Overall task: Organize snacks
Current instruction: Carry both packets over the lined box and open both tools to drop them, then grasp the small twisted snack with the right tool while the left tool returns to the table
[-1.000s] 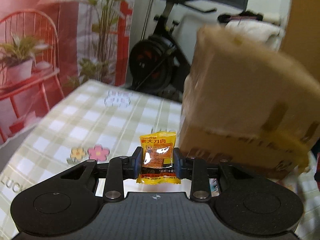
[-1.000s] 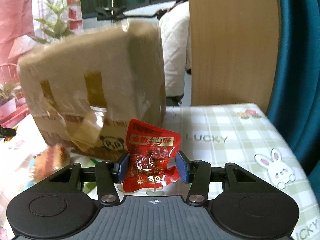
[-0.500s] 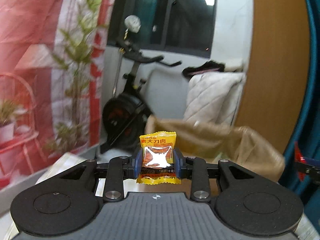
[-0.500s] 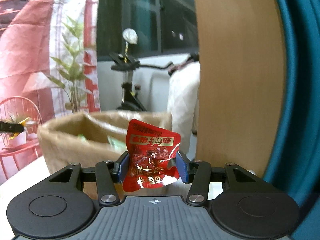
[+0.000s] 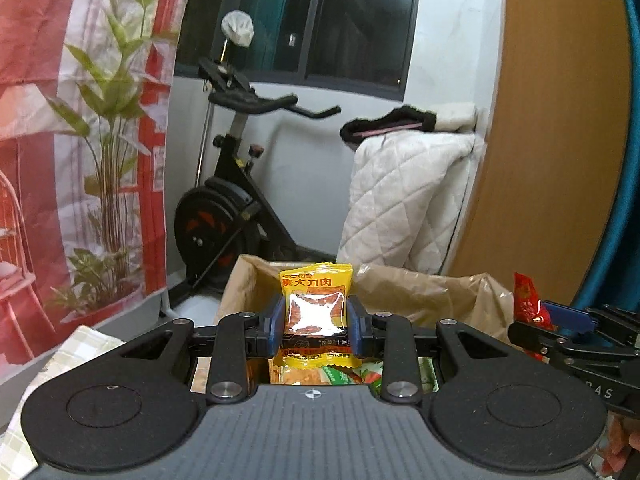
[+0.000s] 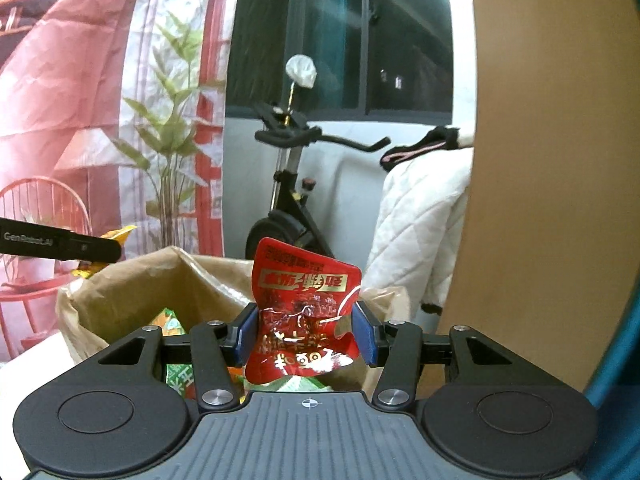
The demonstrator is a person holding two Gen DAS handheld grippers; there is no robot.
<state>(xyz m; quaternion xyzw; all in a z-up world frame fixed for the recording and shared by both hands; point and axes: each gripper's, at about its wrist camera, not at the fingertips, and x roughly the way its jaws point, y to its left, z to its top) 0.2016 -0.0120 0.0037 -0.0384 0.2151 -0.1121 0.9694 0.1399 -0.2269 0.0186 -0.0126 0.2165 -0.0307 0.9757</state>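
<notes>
Step in hand: deposit. The left hand-held gripper grips a yellow snack packet; the right hand-held gripper grips a red snack packet. Both hang above the open cardboard box. Next move, judged: open both jaws, dropping the 2 packets inside.

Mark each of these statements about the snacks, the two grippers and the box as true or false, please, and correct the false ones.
1. The left gripper holds a yellow snack packet. True.
2. The right gripper is open and holds nothing. False: it is shut on a red snack packet.
3. The cardboard box is closed with its flaps down. False: it is open at the top, and packets show inside.
4. An exercise bike stands behind the box. True.
5. The red packet is flat and smooth. False: it is crumpled between the pads.
</notes>
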